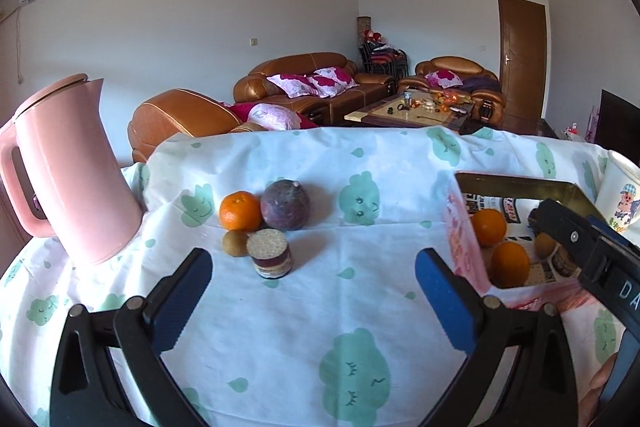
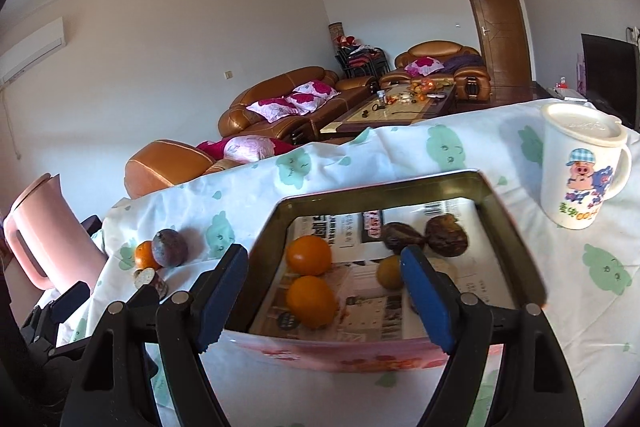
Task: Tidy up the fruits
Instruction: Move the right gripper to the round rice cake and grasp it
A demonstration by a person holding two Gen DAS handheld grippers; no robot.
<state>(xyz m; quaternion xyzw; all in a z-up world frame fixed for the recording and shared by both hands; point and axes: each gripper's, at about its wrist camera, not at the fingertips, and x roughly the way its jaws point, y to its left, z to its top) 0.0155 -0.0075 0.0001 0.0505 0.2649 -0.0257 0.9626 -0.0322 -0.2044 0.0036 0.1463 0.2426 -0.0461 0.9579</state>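
Both the left gripper (image 1: pixel 314 267) and right gripper (image 2: pixel 324 283) gape empty; mandarin (image 1: pixel 240 211) (soft, likely bruisable) wants gentle mid-girth grip.

Three oranges (image 2: pixel 309 254), one kettle (image 1: pixel 72 171), one mug (image 2: pixel 580 167).

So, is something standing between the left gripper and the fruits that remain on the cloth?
Nothing visible does. The left gripper is open, and only bare cloth lies between it and the round stack, longan, mandarin and passion fruit.
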